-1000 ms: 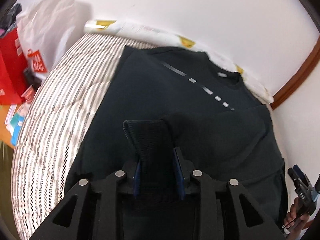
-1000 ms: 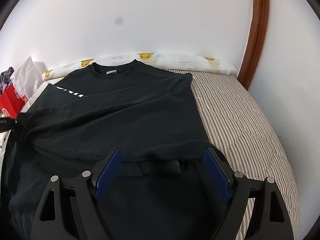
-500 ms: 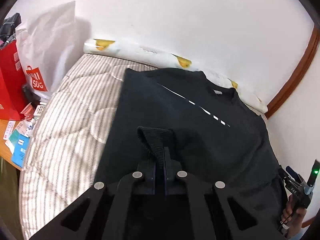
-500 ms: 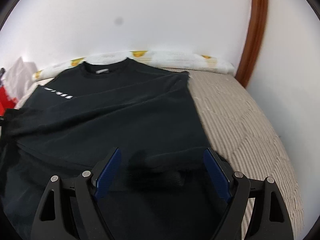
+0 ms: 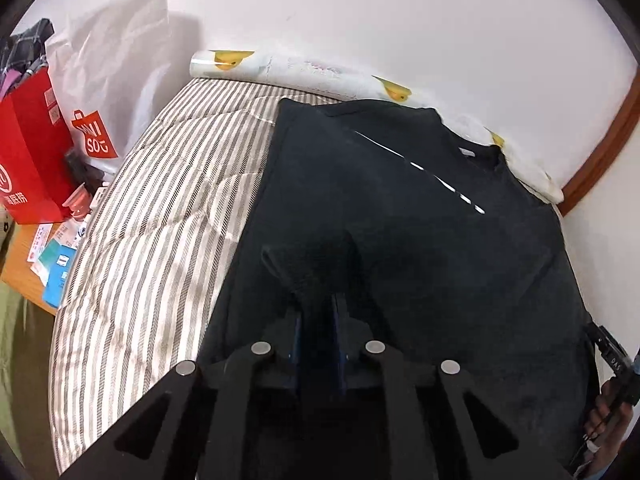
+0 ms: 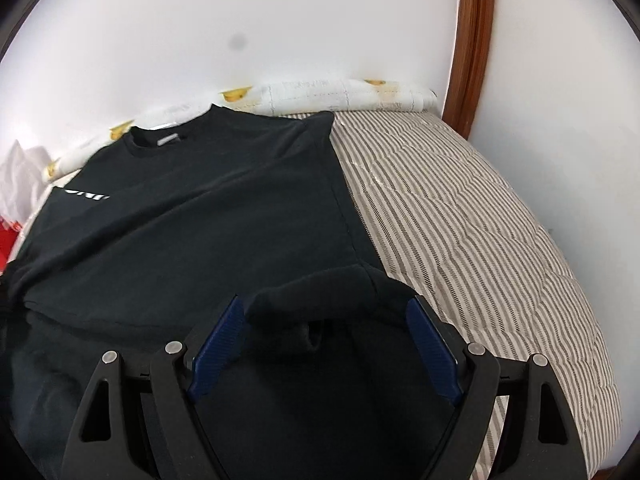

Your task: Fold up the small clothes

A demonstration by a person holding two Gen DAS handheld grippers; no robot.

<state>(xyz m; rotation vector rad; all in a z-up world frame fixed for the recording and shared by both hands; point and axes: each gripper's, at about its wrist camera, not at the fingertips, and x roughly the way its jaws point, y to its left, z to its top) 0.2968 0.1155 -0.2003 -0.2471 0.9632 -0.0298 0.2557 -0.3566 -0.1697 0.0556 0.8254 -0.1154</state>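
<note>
A black sweatshirt [image 5: 400,208] with a white chest stripe lies flat on a striped bed, collar toward the wall; it also shows in the right wrist view [image 6: 208,216]. My left gripper [image 5: 316,312] is shut on a ribbed cuff [image 5: 312,264] of the sweatshirt, held just above the cloth. My right gripper [image 6: 324,320] is open, its blue pads [image 6: 218,340] on either side of the other cuff [image 6: 316,292], which lies between the jaws, not pinched.
The striped quilt [image 5: 160,208] [image 6: 460,220] has bare areas left and right of the sweatshirt. A rolled duck-print sheet [image 5: 304,68] lies along the wall. Red and white shopping bags [image 5: 36,148] and clutter stand off the bed's left side. A wooden door frame [image 6: 474,40] is at the right.
My left gripper closed on the cuff and pulled back and left. My right gripper stayed open and moved forward, so the other cuff now sits between its pads.
</note>
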